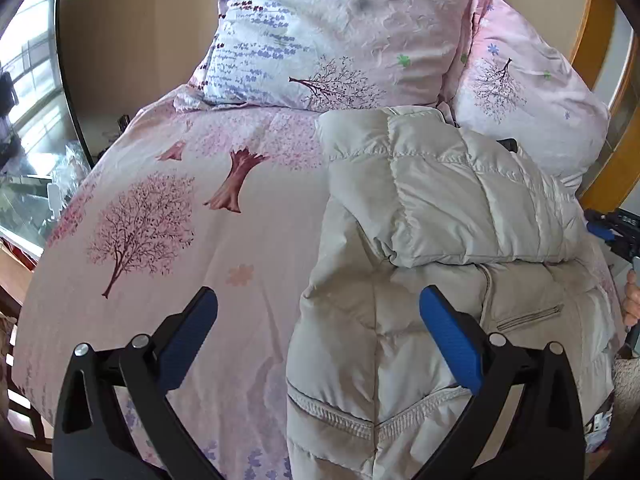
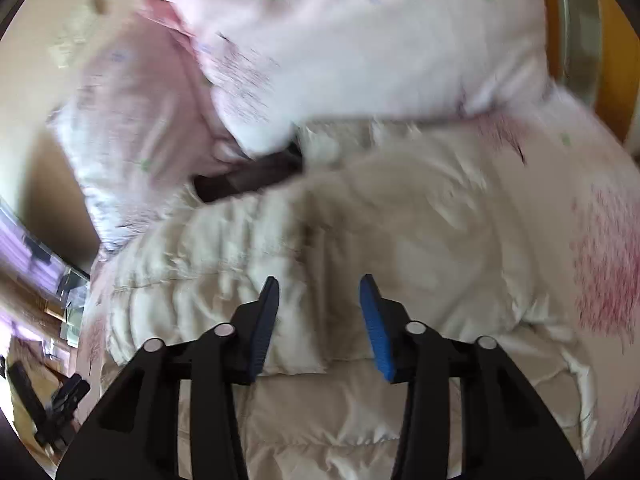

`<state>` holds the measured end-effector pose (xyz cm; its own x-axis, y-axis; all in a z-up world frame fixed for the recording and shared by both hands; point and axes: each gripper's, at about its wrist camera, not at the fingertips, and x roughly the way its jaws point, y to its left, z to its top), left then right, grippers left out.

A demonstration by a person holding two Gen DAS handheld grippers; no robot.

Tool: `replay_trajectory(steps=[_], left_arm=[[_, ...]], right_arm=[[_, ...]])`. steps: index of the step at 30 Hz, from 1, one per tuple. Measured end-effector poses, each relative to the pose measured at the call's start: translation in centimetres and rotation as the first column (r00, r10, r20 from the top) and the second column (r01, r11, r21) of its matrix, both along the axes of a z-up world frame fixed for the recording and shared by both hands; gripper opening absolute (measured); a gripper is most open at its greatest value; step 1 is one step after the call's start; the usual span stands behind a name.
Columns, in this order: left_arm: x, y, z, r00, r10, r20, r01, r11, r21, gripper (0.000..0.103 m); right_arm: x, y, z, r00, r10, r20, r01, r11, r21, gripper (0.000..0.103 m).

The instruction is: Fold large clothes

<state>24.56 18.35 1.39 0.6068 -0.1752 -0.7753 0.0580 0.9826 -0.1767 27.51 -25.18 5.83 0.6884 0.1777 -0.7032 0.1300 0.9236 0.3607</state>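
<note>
The folded puffer jacket (image 1: pixel 432 216) is lying along the bed's (image 1: pixel 168 264) right edge below the pillows (image 1: pixel 328 32). The left gripper (image 1: pixel 318 320) is gaping wide, empty; the right gripper (image 2: pixel 319 320) is hovering narrowly parted, holding nothing.

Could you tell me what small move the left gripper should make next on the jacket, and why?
Probably ease the left gripper down and close it on the jacket at its near left edge. Its jaws stand wide open with nothing in them, one finger over the jacket and the other over the duvet. The upper part is already folded down, and the right gripper is also empty, so the lower half seems next to fold.
</note>
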Motion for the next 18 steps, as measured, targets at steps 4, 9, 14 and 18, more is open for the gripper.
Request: replay_trajectory(steps=[4,9,14,18], left_arm=[[0.1,0.1,-0.5,1.000,0.009,-0.020,-0.009,1.000,-0.010,0.101],[-1.1,0.0,-0.4,0.999,-0.011,0.051,0.012,1.000,-0.024,0.101],[-1.0,0.3,-1.0,1.000,-0.019,-0.005,0.019,0.999,-0.026,0.101],[-0.7,0.8,-1.6,0.998,-0.006,-0.062,0.003,0.999,-0.046,0.101]], right_arm=[[0.3,2.3,0.1,0.990,0.141,-0.018,-0.141,0.990,-0.022,0.021],[3.1,2.9,-3.2,0.977,0.131,-0.168,-0.137,0.990,-0.030,0.017],[5.3,2.1,-6.3,0.958,0.107,-0.268,-0.107,0.994,0.013,0.006],[6.3,1.4,-6.9,0.949,0.114,-0.294,-0.097,0.993,0.072,0.006]])
